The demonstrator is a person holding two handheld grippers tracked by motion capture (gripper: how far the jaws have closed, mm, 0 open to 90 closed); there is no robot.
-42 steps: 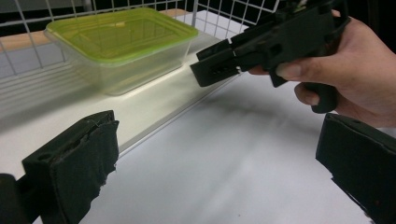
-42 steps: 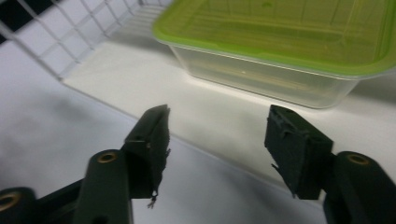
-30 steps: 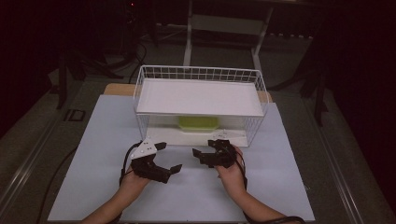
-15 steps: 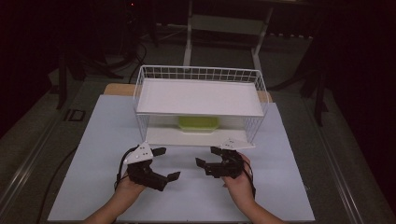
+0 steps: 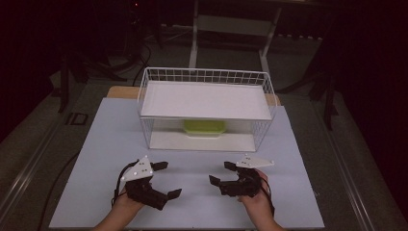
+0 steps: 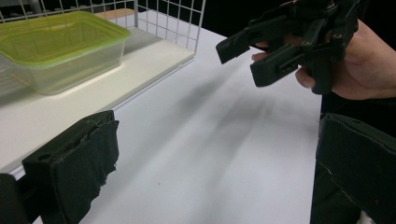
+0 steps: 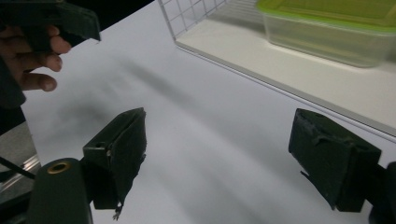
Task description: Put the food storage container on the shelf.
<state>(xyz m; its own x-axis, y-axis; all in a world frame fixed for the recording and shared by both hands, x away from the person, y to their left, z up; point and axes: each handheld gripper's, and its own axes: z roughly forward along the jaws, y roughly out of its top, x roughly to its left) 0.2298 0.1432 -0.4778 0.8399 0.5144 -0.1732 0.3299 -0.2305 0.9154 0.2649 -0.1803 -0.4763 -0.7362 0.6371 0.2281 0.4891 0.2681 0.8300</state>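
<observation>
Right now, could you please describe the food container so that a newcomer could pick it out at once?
On the table stands a white wire rack with two white shelves. On its lower shelf, toward the back, sits the container: a clear plastic box with a lime-green lid, the only coloured item there.

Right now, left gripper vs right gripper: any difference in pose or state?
Left gripper sits slightly nearer the person's edge of the table than the right gripper. The left's grey plate tilts up toward the camera; the right's lies nearly edge-on. The left points right, the right points left, so they face each other. Shared: both have their jaws apart, hold nothing, and sit in front of the wire rack.
</observation>
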